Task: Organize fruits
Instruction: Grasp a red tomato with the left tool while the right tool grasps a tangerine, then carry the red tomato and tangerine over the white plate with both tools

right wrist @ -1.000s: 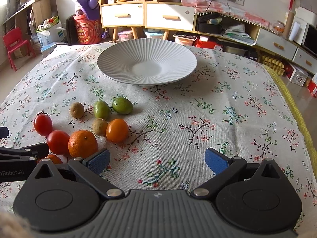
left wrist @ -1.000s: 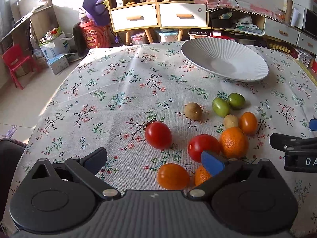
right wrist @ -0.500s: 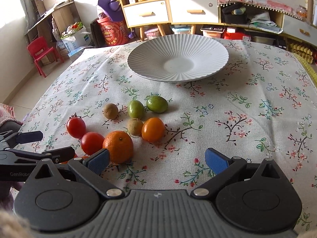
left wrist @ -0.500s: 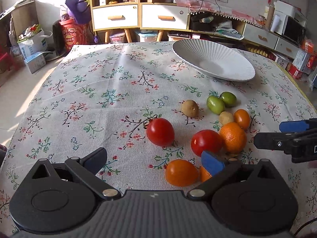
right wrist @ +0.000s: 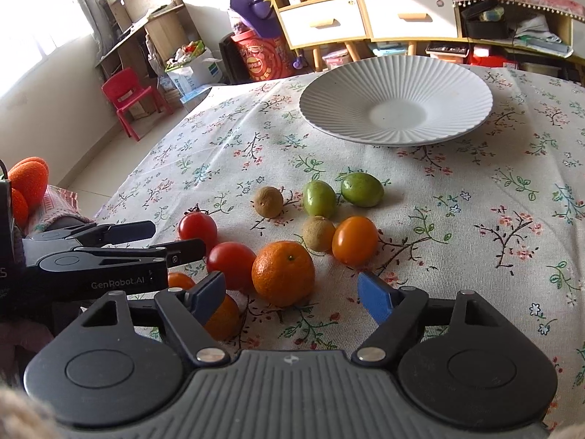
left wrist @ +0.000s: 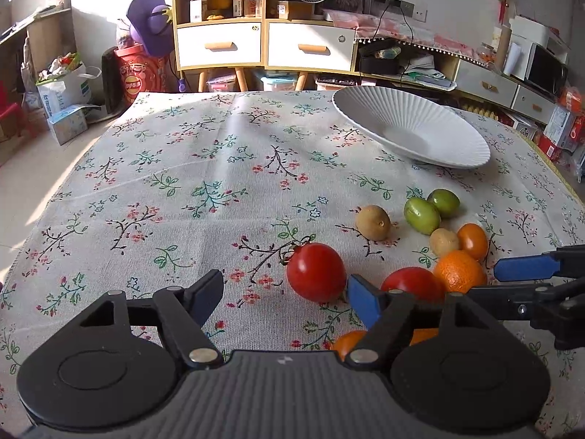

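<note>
Fruits sat in one loose cluster on the floral tablecloth (right wrist: 457, 256) toward the table's near edge, none yet in the white ribbed plate (right wrist: 396, 84) near the far edge.

Nearest: two small orange fruits, one (right wrist: 223, 316) partly behind the right gripper's (right wrist: 292, 298) left finger, one (left wrist: 349, 342) half hidden under the left gripper (left wrist: 283, 298).

Both sets of tongs were closing. Neither pinched anything. Left gripper: the near tomato (left wrist: 316, 272) sat just ahead of its jaws, toward the right pad, not touched. Right gripper: the mandarin (right wrist: 283, 272) sat ahead between its jaws, pads clear of it.

Next out: second tomato (right wrist: 231, 265) touching the mandarin, then the orange cherry tomato (right wrist: 354, 240), two brown kiwi-like fruits (right wrist: 268, 201) (right wrist: 319, 233), two green fruits (right wrist: 319, 198) (right wrist: 362, 189).

Judgement on the step in hand, first picks:
- The two grippers stood very close, with the left's fingers just beside the second tomato. Stagger them; don't close both in the same pocket.
- Centre each fruit between the pads before they land. The tomato is off-centre now and will squirt sideways if pinched there.
- Mandarin touches the tomato: come down from above and lift straight up, or the neighbour rolls.
- Round, smooth skins: squeeze lightly at the widest part.
</note>
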The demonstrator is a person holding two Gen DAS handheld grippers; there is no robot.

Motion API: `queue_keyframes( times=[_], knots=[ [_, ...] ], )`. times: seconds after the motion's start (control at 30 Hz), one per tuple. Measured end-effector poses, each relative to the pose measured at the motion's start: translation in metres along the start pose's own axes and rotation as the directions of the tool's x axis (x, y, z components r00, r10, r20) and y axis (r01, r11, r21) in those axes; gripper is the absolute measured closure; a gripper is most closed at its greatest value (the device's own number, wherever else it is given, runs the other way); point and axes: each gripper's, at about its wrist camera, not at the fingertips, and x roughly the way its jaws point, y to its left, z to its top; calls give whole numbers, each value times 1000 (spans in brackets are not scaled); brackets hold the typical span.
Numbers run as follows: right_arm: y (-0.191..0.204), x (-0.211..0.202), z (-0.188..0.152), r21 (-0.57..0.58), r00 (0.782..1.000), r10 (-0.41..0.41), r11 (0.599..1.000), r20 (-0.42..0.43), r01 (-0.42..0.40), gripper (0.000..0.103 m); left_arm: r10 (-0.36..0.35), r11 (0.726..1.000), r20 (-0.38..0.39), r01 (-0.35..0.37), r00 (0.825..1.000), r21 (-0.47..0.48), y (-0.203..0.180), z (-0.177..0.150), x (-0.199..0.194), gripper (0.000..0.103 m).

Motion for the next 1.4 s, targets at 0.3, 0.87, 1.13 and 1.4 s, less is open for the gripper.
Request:
queue_keyframes(
  times=[0.3, 0.87, 1.13, 1.4],
  knots=[
    [1, 6, -3, -27, 1000, 31, 999, -1, -31, 50, -57, 998, 6, 57, 998, -22, 2, -1, 6, 66],
    [-3, -4, 3, -34, 999, 2, 999, 44, 0, 67, -63, 998, -1, 63, 998, -22, -4, 9, 3, 77],
    [-13, -12, 22, -7, 993, -31, 999, 111, 32, 67, -85, 996, 33, 85, 996, 14, -25, 29, -4, 77],
    [-26, -4, 48, 36, 987, -70, 997, 146, 66, 67, -140, 990, 25, 139, 990, 39, -44, 47, 6, 77]
  ],
)
